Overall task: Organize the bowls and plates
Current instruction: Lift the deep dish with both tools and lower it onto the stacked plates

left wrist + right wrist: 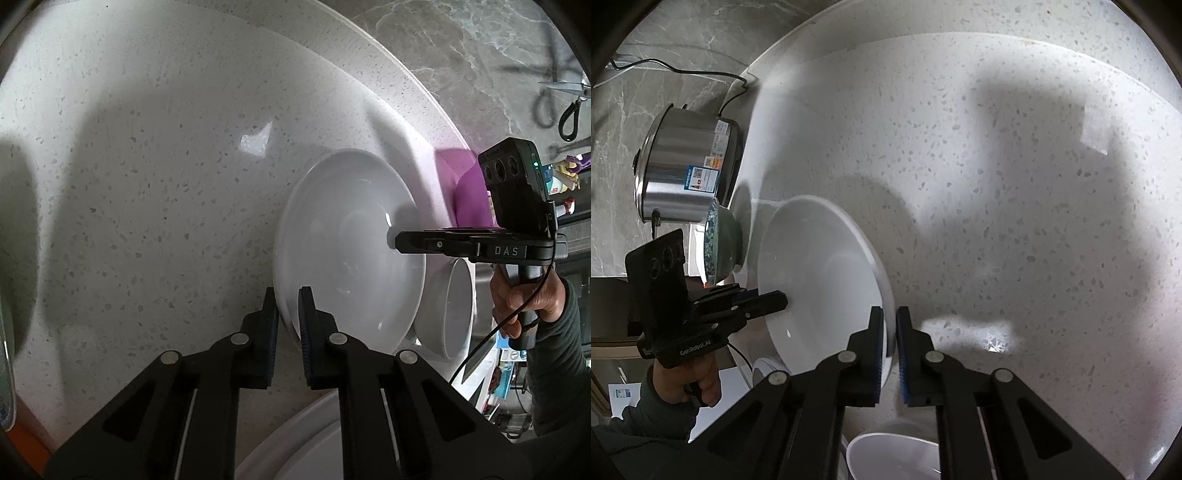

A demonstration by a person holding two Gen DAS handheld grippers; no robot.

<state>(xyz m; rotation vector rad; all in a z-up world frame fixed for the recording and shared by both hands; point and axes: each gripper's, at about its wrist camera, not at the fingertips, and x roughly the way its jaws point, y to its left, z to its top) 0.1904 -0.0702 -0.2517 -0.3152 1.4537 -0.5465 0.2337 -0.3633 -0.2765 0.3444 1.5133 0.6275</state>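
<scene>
- I count one wide white plate (347,251) standing tilted on the speckled counter (147,184), held between my two grippers.
- In the left wrist view there is one white bowl (450,310) just beside the plate, and part of one more white plate (295,443) at the bottom edge.
- In the right wrist view I see one green patterned bowl (722,243) behind the plate, one steel cooker (683,166), and one white bowl (890,458) low in the picture.
- My left gripper (288,295) is closed narrow on the plate's near rim; the rim sits between the pads.
- My right gripper (889,314) is also closed narrow, pinching the opposite rim of the same plate.
</scene>
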